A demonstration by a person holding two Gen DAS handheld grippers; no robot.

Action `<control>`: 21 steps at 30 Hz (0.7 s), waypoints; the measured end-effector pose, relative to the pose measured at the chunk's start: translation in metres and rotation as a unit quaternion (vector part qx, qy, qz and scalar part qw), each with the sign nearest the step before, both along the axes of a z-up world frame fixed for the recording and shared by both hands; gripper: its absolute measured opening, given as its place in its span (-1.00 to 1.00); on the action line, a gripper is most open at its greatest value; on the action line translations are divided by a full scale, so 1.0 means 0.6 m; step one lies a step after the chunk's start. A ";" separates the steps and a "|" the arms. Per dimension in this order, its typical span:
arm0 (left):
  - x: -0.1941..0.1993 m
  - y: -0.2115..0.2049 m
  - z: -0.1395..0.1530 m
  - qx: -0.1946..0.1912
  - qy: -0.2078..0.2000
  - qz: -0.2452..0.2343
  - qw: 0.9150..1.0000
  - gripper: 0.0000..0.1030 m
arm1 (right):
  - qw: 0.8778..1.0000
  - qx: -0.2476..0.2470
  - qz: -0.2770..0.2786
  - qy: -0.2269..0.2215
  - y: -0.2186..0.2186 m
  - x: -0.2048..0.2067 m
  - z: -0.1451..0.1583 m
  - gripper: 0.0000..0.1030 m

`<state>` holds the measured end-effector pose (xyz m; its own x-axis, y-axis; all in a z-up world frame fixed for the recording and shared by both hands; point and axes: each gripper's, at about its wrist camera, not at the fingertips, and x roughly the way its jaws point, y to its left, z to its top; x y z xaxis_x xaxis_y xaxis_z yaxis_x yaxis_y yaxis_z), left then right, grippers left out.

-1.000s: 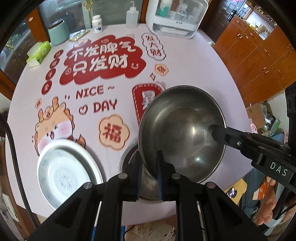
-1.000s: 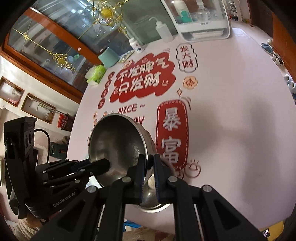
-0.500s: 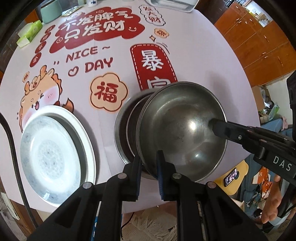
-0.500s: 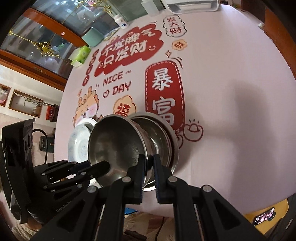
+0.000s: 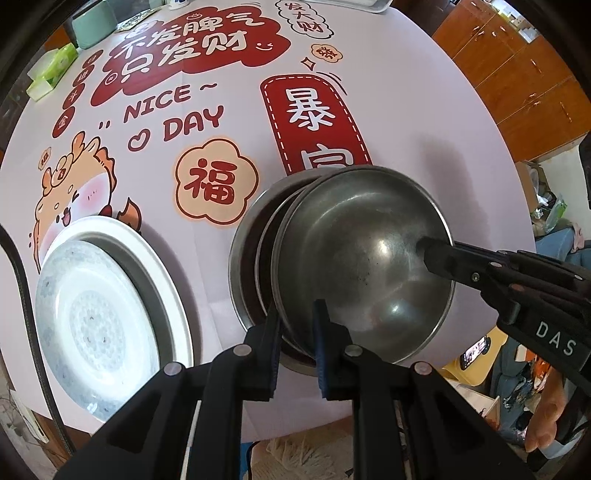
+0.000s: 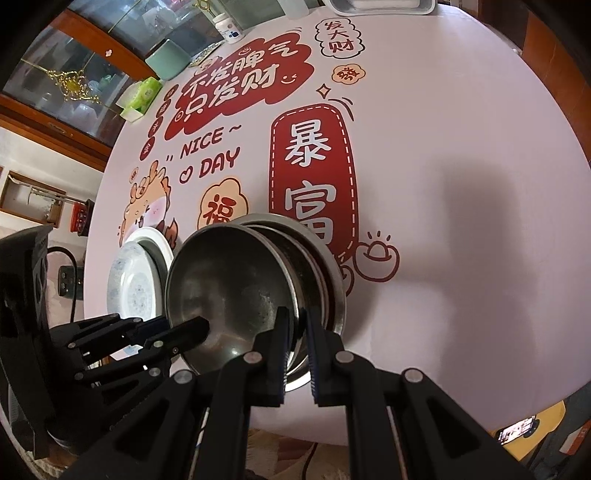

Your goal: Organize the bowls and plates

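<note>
Dull silver-grey steel on the top bowl [image 5: 364, 258], speckled dark inside, with the same grey on the bowls [image 5: 247, 258] stacked beneath. White rim on the plate [image 5: 122, 254], pale blue mottled pattern across its centre. Pale lilac-white tablecloth [image 5: 424, 122] printed with deep red panels, white characters, "NICE DAY" in red, an orange cartoon creature and a peach flower badge. Matte black on the left gripper [image 5: 295, 328] and right gripper [image 6: 297, 332], blue finger pads. Mint-green canister [image 5: 94, 22]; lime-green tissue pack [image 5: 51, 70].

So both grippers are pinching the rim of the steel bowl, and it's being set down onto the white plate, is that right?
Not quite. Both the left gripper and right gripper do pinch the steel bowl by its rim, but it hangs over the stacked metal bowls, not the white plate beside them. The left wrist view shows this.
</note>
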<state>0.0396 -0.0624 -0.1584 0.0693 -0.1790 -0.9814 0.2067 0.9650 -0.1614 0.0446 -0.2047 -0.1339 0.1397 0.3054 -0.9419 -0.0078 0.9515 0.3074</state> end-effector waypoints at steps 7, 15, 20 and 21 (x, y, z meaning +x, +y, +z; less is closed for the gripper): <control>0.004 0.000 0.010 0.015 -0.018 -0.005 1.000 -0.52 | 1.000 -0.020 0.006 -0.005 0.000 0.005 0.000 -0.82; 0.005 0.008 0.040 0.028 -0.049 -0.006 0.998 -0.15 | 0.999 -0.034 0.011 -0.019 -0.003 0.007 0.010 -0.82; 0.001 0.008 0.057 0.032 -0.067 -0.005 0.997 0.09 | 0.999 -0.034 0.009 -0.019 -0.003 0.006 0.012 -0.82; 0.000 0.008 0.060 0.032 -0.069 -0.005 0.997 0.10 | 0.999 -0.034 0.008 -0.019 -0.003 0.005 0.012 -0.82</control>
<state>0.0395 -0.0576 -0.1227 0.2030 -0.1179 -0.9721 0.2315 0.9704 -0.0694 0.0478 -0.2068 -0.1265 0.1710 0.2429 -0.9549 -0.0341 0.9700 0.2406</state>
